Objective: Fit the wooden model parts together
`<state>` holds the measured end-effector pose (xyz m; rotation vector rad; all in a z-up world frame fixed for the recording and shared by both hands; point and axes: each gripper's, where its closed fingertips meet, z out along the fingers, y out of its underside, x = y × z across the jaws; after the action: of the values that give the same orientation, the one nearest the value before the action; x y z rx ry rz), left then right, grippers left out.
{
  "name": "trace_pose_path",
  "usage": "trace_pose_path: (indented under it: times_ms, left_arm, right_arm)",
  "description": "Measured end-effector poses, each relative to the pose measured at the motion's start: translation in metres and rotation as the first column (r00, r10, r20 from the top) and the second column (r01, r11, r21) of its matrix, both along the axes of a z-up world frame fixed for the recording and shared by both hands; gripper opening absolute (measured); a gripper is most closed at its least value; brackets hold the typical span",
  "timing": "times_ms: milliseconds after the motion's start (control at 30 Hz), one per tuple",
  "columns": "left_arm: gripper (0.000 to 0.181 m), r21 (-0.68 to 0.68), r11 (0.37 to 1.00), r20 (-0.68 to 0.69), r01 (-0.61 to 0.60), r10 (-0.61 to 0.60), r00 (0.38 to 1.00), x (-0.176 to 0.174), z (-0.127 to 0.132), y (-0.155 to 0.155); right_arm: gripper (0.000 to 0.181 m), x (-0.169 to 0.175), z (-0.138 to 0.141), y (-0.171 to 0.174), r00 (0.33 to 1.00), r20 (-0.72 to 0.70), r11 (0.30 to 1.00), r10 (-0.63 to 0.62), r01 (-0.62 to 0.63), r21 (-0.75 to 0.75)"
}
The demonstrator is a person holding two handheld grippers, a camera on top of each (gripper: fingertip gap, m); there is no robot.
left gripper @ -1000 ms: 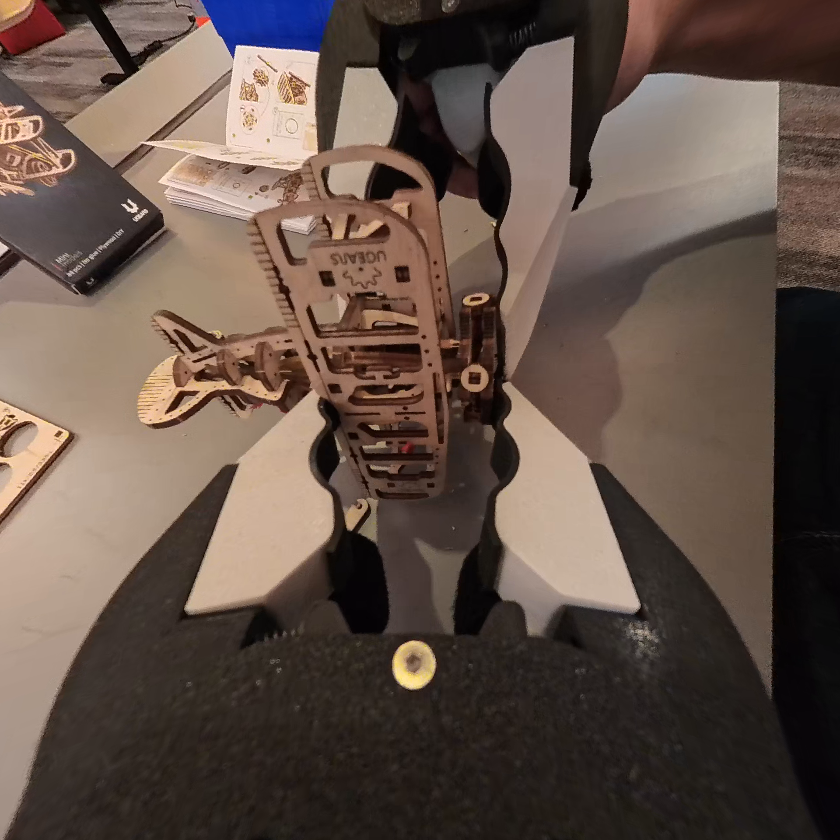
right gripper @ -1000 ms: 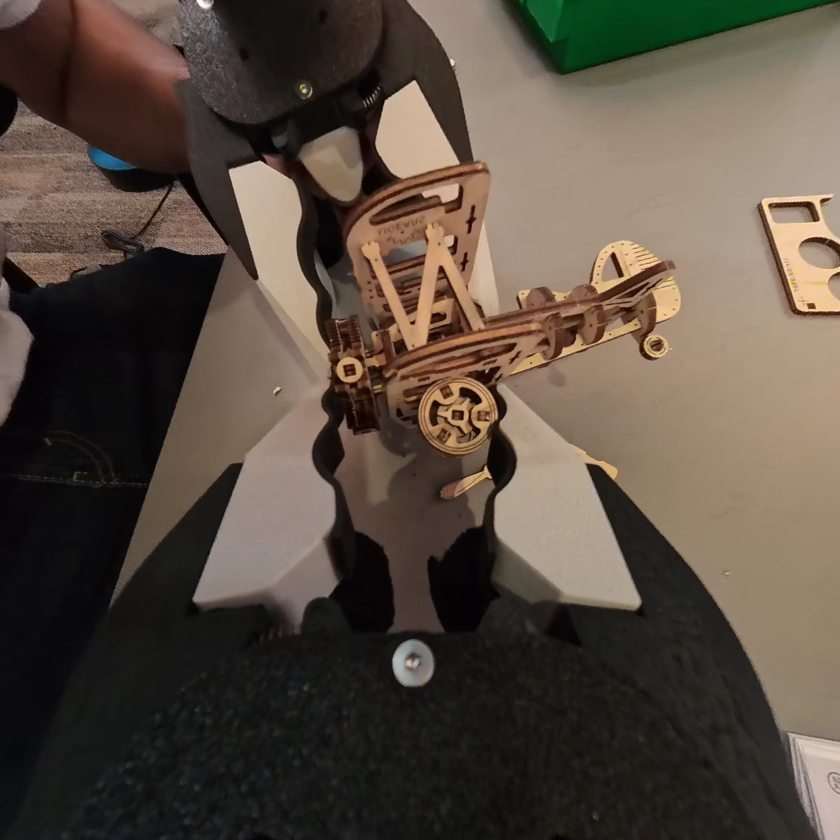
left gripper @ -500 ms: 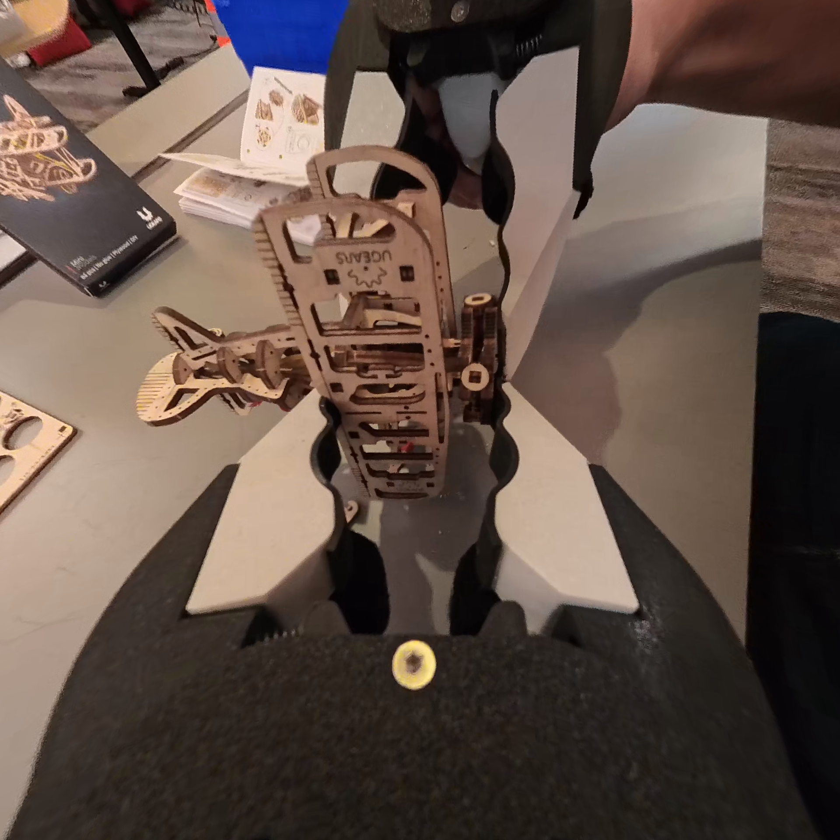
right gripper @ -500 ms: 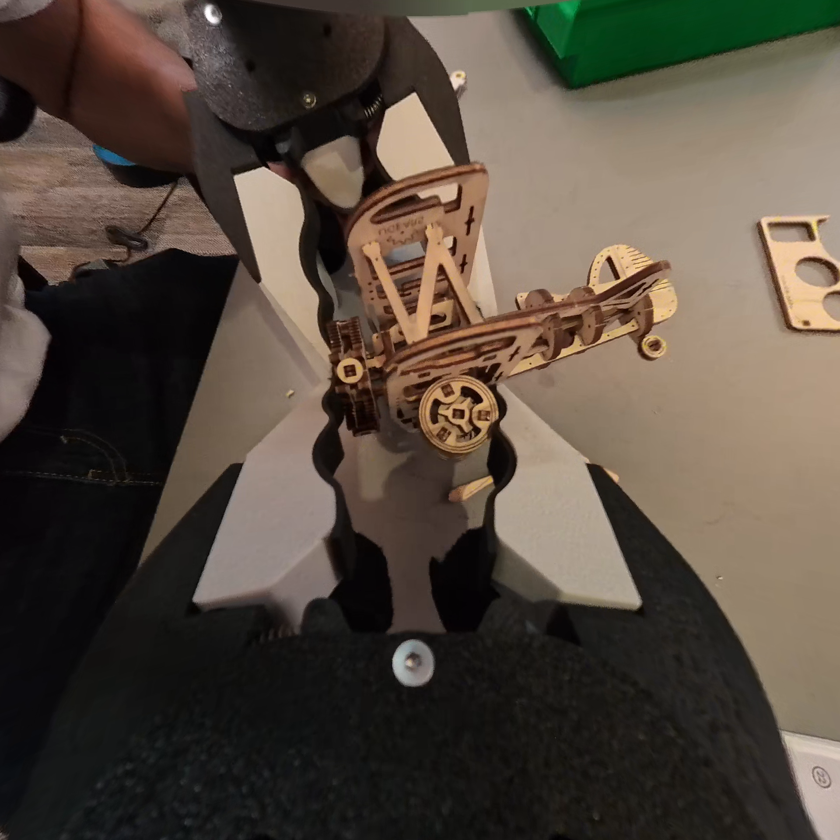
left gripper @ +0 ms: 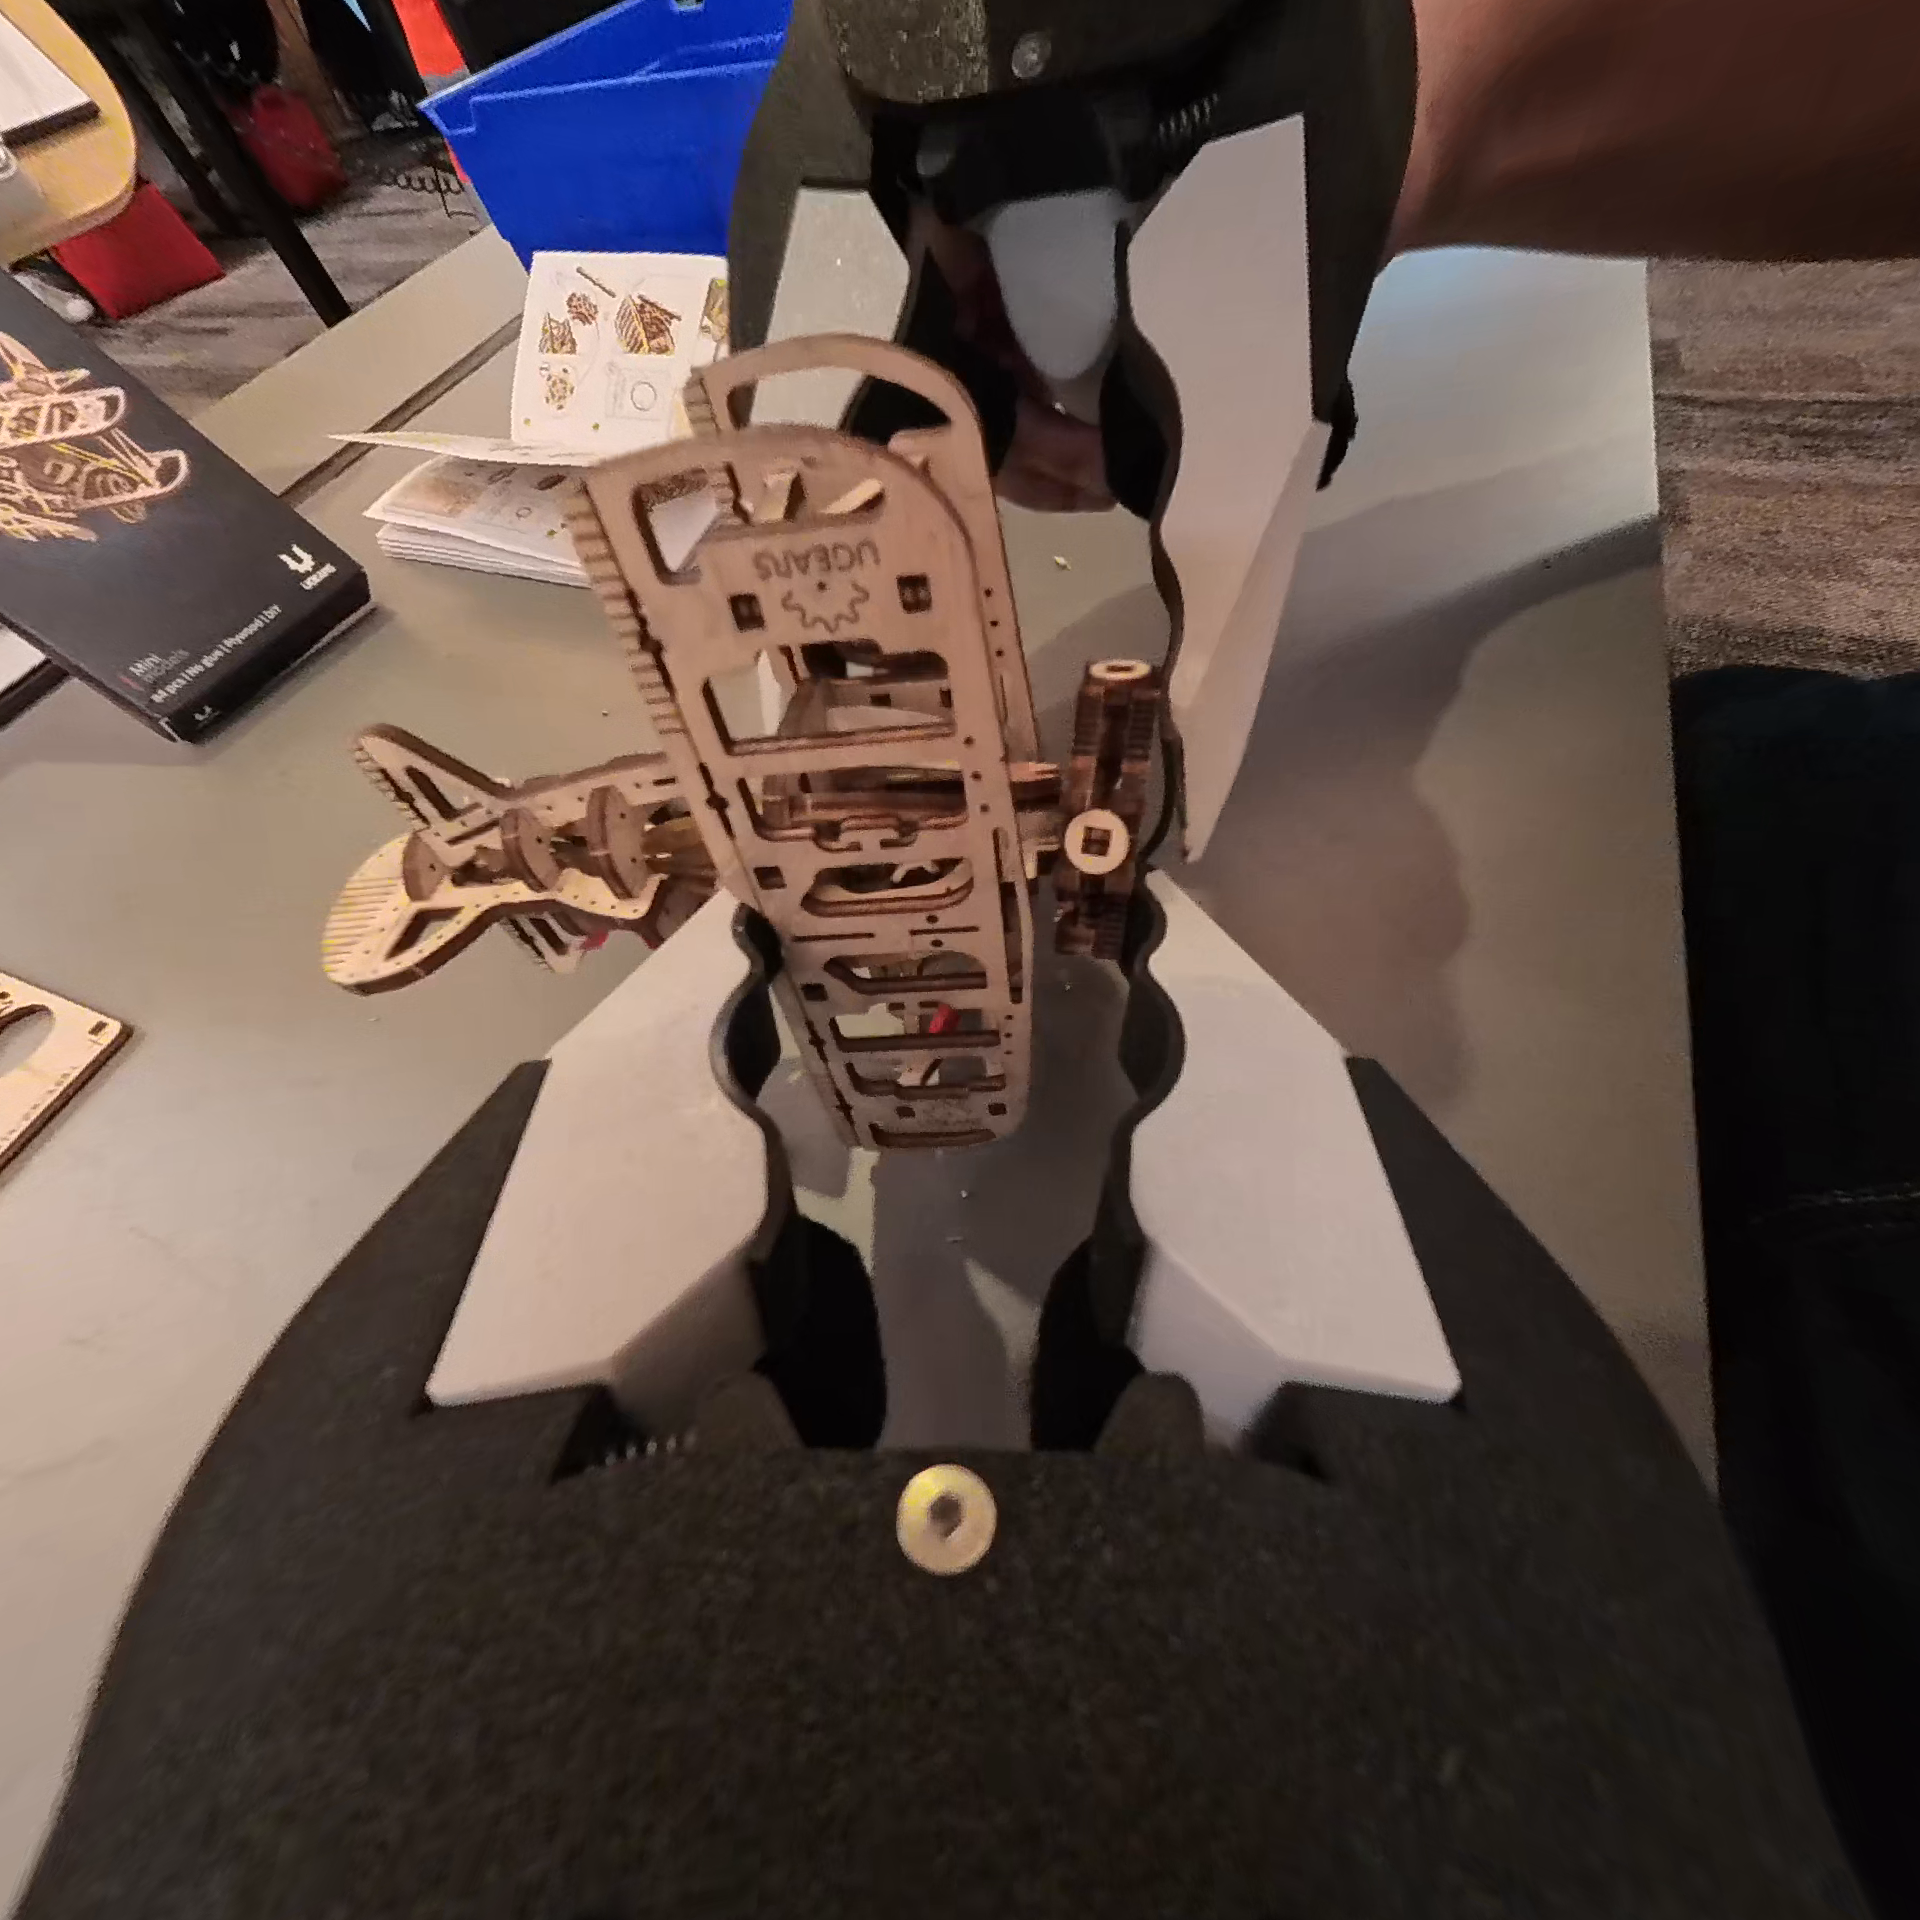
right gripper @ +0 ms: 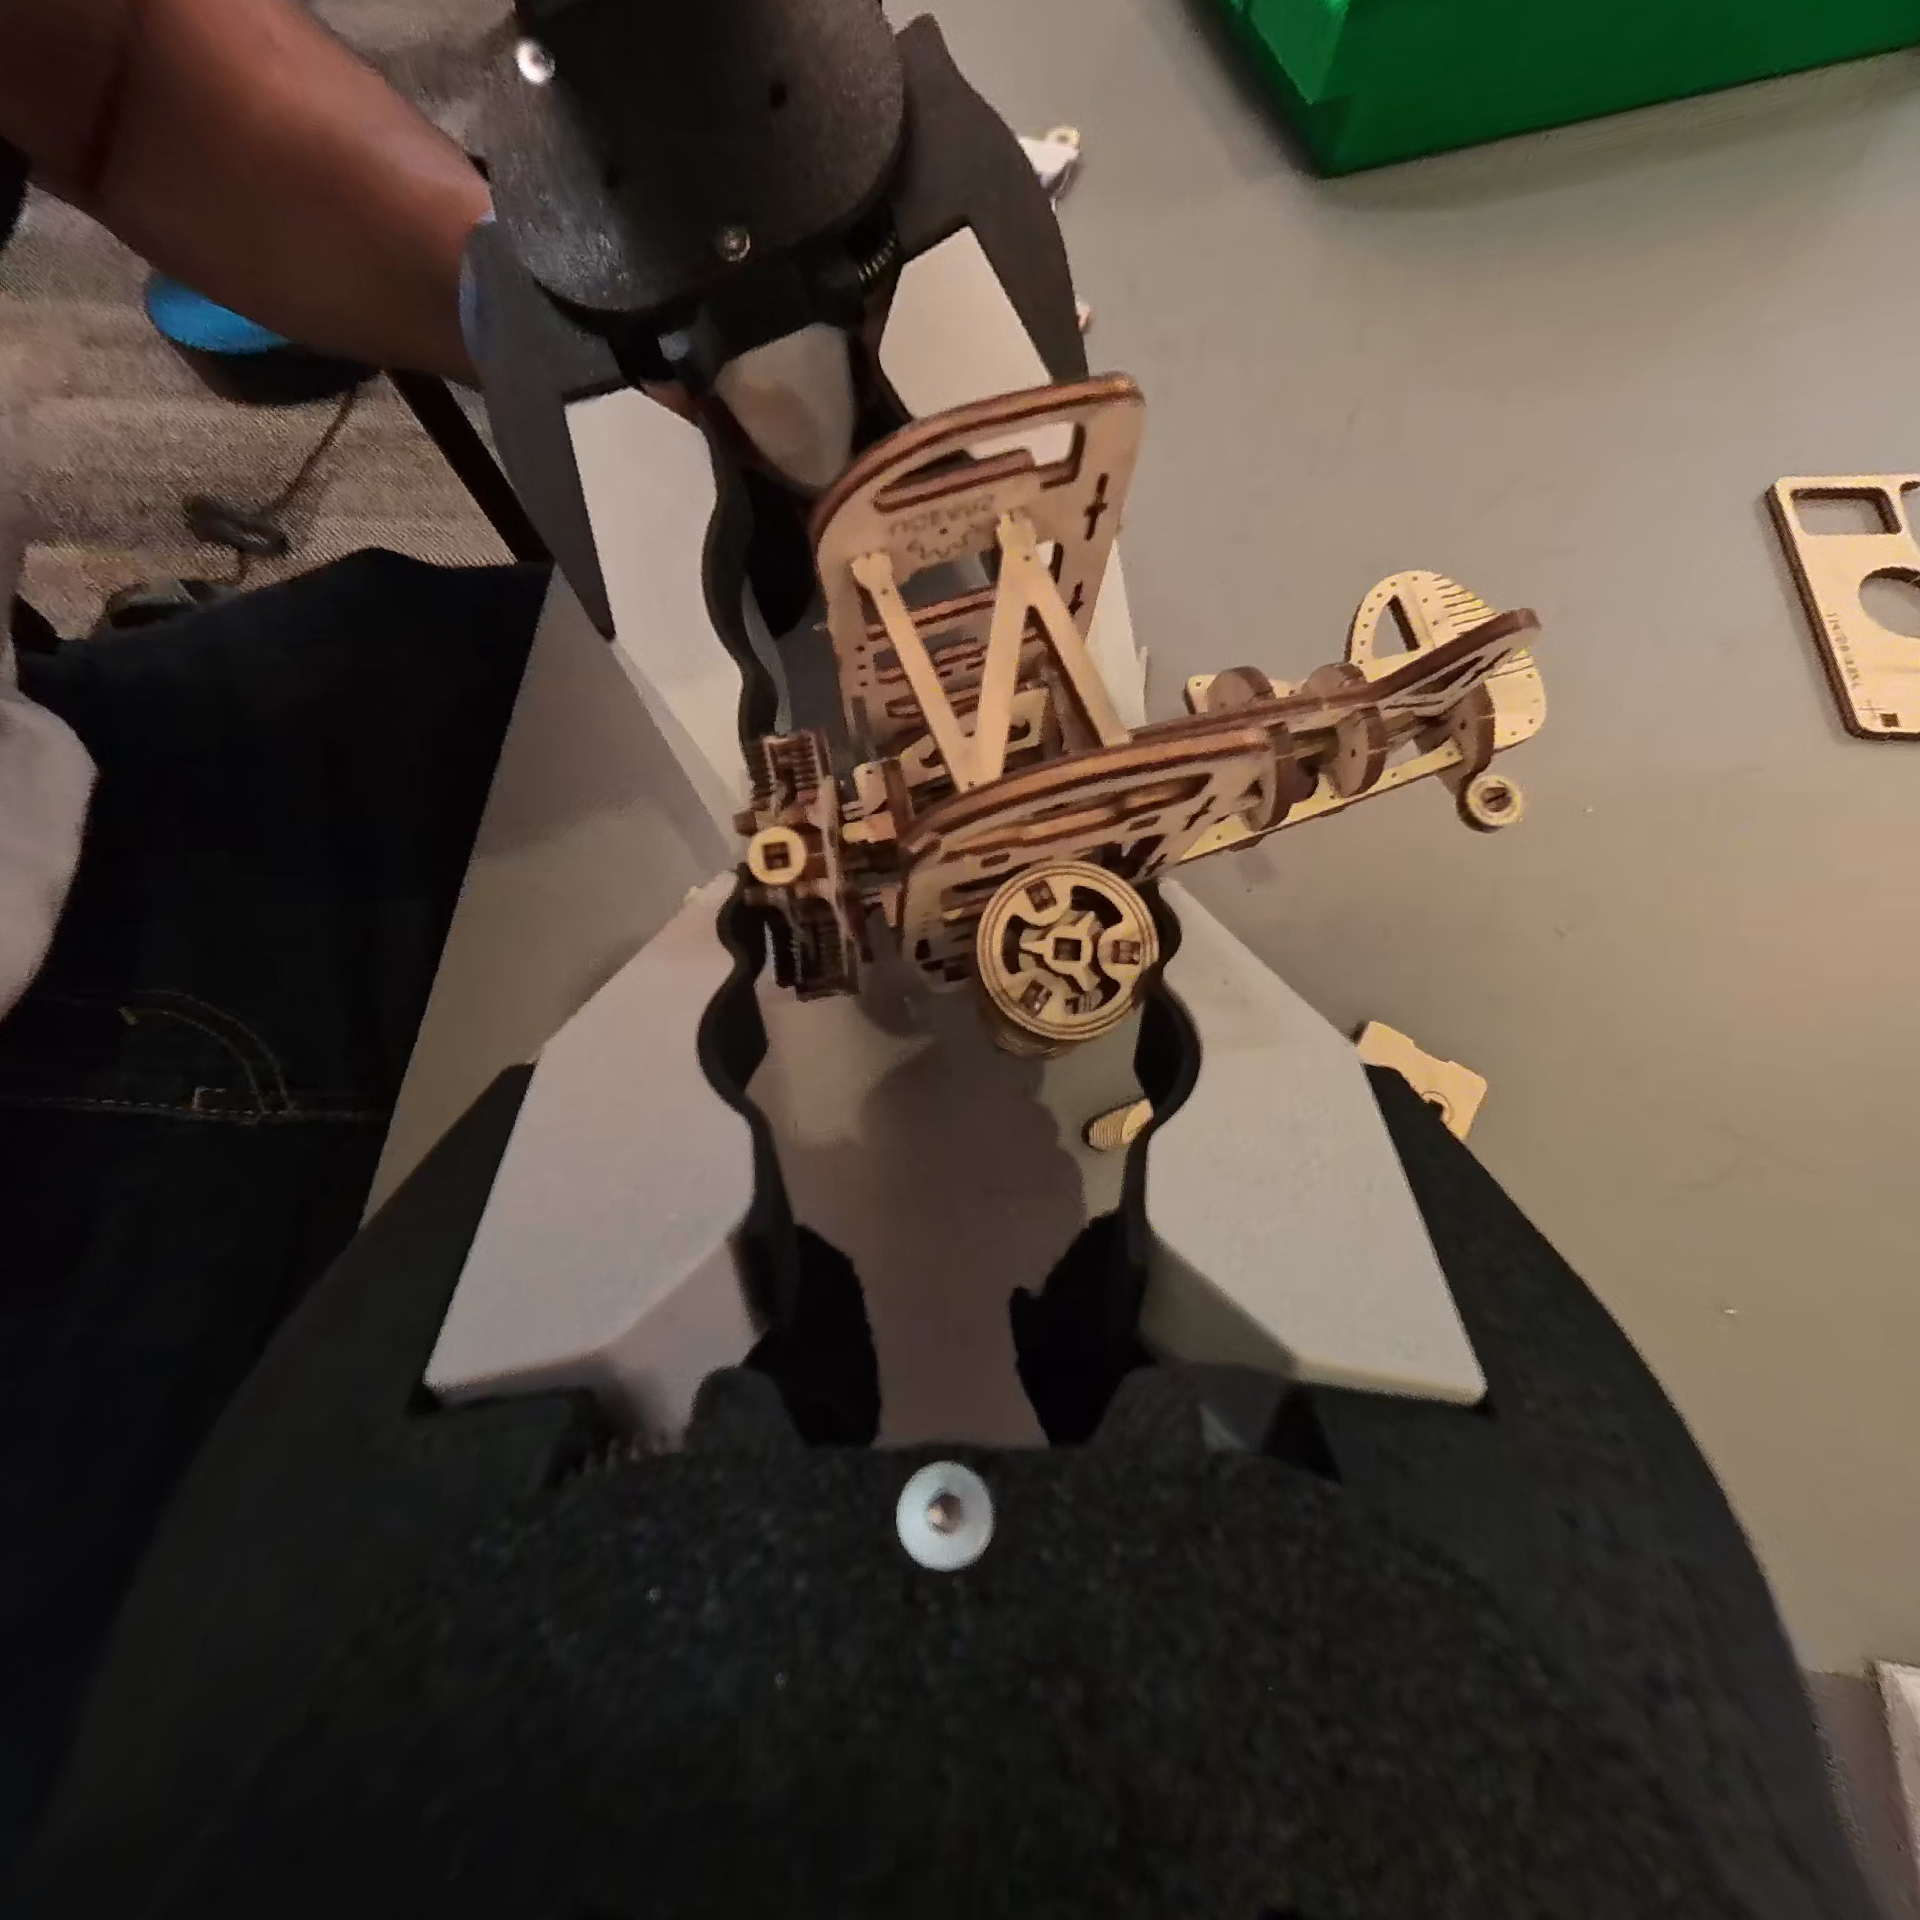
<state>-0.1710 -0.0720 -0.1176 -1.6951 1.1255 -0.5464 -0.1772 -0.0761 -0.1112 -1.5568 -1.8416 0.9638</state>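
Note:
A wooden biplane model (left gripper: 862, 790) is held in the air above the grey table (left gripper: 260, 1195), between my two grippers, which face each other. My left gripper (left gripper: 945, 925) is shut on it, one finger against the wing and the other against the engine block (left gripper: 1107, 831). My right gripper (right gripper: 945, 925) is shut on it from the far side, its fingers against the engine (right gripper: 800, 894) and a wheel (right gripper: 1065, 945). The tail (right gripper: 1444, 707) sticks out sideways. A finger (left gripper: 1236, 520) of the right gripper also shows in the left wrist view.
A black model box (left gripper: 156, 520), an open instruction booklet (left gripper: 499, 499) and a blue bin (left gripper: 623, 135) lie beyond. A cut-out wooden sheet (right gripper: 1860, 603), a small loose wooden piece (right gripper: 1423, 1081) and a green box (right gripper: 1558, 73) are on the table. A person's dark jeans (right gripper: 208, 935) are beside the table edge.
Both grippers and the model have shifted slightly together, and the model has tilted a little. Both grips are unchanged.

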Motion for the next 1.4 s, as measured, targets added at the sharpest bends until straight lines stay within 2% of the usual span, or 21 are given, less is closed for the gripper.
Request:
trace_pose_path:
  times_ms: [100,233,467,1200,1400]
  left_arm:
    - [0.063,-0.016,1.0,0.014,0.002,-0.002,1.0,0.0001,0.0004,0.0008]
    - [0.063,-0.009,1.0,0.014,0.005,-0.005,1.0,0.0022,0.0013,0.0001]
    - [0.064,0.004,1.0,0.003,-0.005,0.005,1.0,0.0026,0.0016,0.0003]
    - [0.063,-0.053,0.998,0.034,-0.031,0.033,0.999,0.0012,0.0019,0.0037]
    - [0.063,-0.028,0.999,0.012,-0.042,0.042,0.999,0.0014,0.0012,0.0037]
  right_arm:
    - [0.071,-0.0006,0.001,0.0009,1.0,-0.027,0.999,-0.004,0.003,-0.038]
    - [0.065,0.0017,0.0007,0.0014,1.0,0.024,0.998,0.009,-0.007,-0.057]
    - [0.062,0.0033,-0.0008,0.0011,0.997,0.061,0.998,0.048,-0.046,-0.042]
    - [0.061,0.0014,0.0005,0.0032,0.998,0.055,0.996,0.033,-0.028,-0.082]
    - [0.061,0.0019,-0.0001,0.0028,0.997,0.061,0.998,0.042,-0.039,-0.054]
